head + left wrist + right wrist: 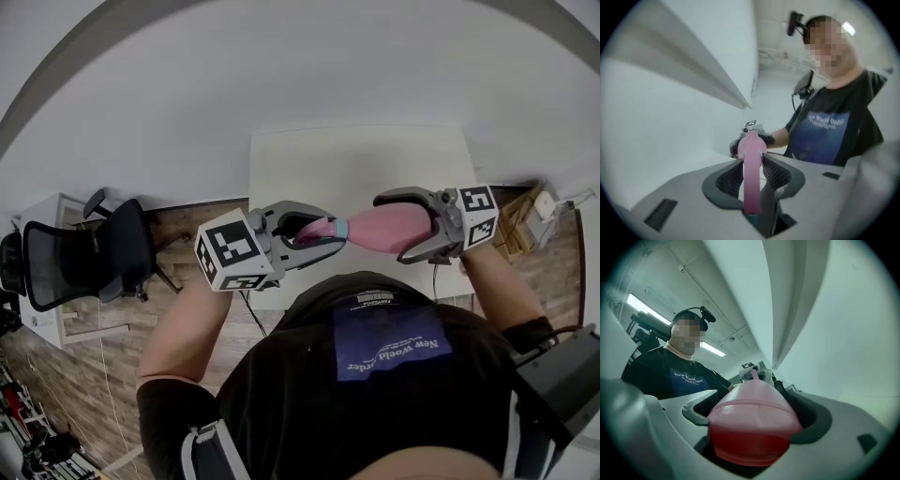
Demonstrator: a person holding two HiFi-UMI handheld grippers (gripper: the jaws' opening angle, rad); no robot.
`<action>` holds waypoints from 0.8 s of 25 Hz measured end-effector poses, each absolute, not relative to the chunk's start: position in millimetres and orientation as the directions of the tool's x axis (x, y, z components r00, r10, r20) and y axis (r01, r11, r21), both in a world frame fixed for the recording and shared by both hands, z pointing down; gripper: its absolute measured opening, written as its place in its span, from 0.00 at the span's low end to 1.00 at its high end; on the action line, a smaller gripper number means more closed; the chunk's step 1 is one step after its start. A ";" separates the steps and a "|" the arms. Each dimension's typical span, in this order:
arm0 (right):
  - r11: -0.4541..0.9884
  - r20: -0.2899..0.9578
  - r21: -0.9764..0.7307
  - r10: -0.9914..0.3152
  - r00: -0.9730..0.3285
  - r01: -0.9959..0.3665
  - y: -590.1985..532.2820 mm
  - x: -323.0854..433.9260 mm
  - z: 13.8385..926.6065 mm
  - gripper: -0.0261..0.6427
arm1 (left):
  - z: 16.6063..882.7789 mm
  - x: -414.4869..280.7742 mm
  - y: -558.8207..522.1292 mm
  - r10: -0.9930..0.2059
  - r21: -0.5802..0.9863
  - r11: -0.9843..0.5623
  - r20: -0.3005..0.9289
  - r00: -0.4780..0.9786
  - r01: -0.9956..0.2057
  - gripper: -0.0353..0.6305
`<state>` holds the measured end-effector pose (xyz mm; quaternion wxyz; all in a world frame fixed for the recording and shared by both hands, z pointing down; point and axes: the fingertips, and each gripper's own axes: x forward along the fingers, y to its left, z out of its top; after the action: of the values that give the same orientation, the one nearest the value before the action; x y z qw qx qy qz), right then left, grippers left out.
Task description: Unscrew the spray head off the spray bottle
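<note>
Both grippers hold the pink spray bottle (392,231) level in the air, above the near edge of the white table (356,159).

The right gripper (390,228) is clamped round the fat body, and the left gripper (323,231), jaws partway closed, pinches the narrow spray head (315,232) from both sides. The bottle looks like light, smooth plastic with some give in its wall, so the body wants a firm hold, not a crushing one. The head seems stiffer and likely to slip in the pads, so it is best taken close to the blue collar (342,228). Only the head view shows that collar. The left gripper view alone shows the pads pressing the head's flanks. In the right gripper view the bottle's base fills the jaws.
</note>
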<state>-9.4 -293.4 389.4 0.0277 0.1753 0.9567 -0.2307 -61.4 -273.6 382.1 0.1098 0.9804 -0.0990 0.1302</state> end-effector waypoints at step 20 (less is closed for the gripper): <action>0.735 -0.310 -0.560 0.243 -0.919 0.383 -312.6 0.1 391.1 0.74 | 354.4 -75.5 -290.4 -0.187 0.662 -0.730 0.041 0.981 -0.167 0.29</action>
<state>0.1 -312.6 391.1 0.1088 0.1690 0.9250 -0.3223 -75.5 -290.4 354.4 0.3546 0.9301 -0.0953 -0.0141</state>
